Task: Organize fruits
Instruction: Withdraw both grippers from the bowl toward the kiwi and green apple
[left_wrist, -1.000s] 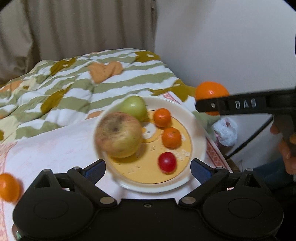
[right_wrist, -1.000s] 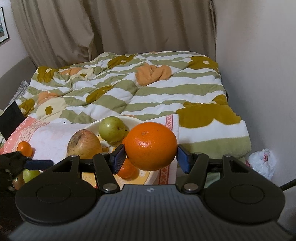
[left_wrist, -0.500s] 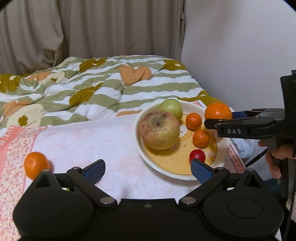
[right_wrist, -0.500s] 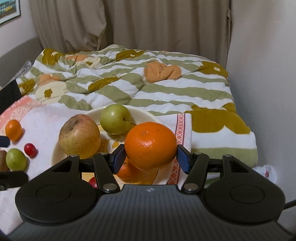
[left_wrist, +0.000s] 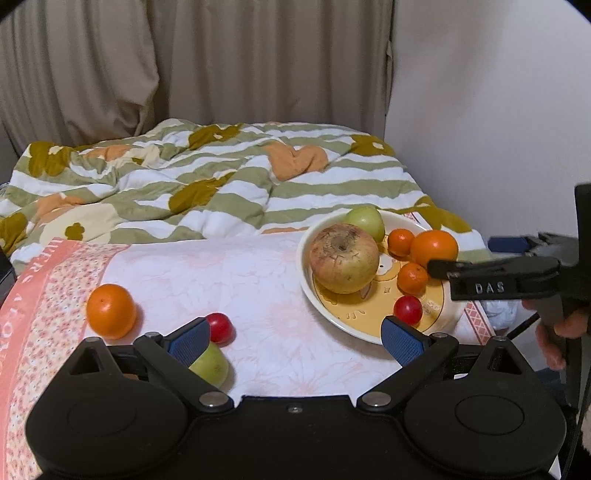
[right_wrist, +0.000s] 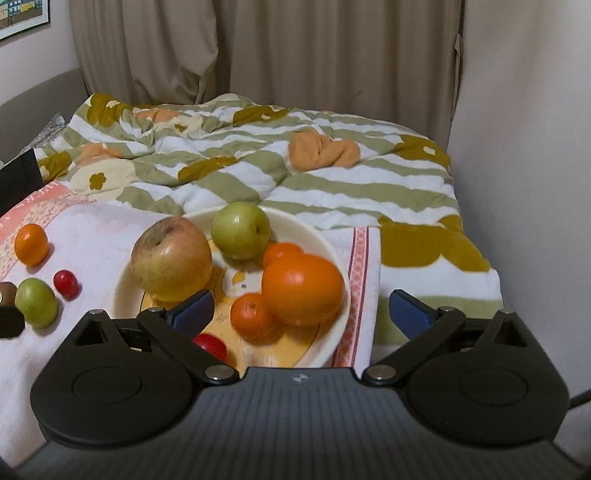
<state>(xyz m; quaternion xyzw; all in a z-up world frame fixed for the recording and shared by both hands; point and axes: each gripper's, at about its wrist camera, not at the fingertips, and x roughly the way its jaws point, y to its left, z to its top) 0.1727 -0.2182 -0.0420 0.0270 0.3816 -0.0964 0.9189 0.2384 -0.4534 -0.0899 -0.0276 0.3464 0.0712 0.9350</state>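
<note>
A cream plate holds a big brownish apple, a green apple, two small tangerines, a red cherry tomato and a large orange. My right gripper is open, its jaws wide on either side of the orange, which lies on the plate. My left gripper is open and empty over the white cloth. On the cloth lie an orange, a red tomato and a green fruit.
The pink-edged cloth lies on a bed with a green striped floral quilt. A white wall stands close on the right, curtains behind. A brown fruit shows at the left edge of the right wrist view. The cloth's right edge is just past the plate.
My right gripper has opened and let go of the large orange, which now rests on the plate. My left gripper has drawn back and left, bringing the loose fruit on the cloth into view.
</note>
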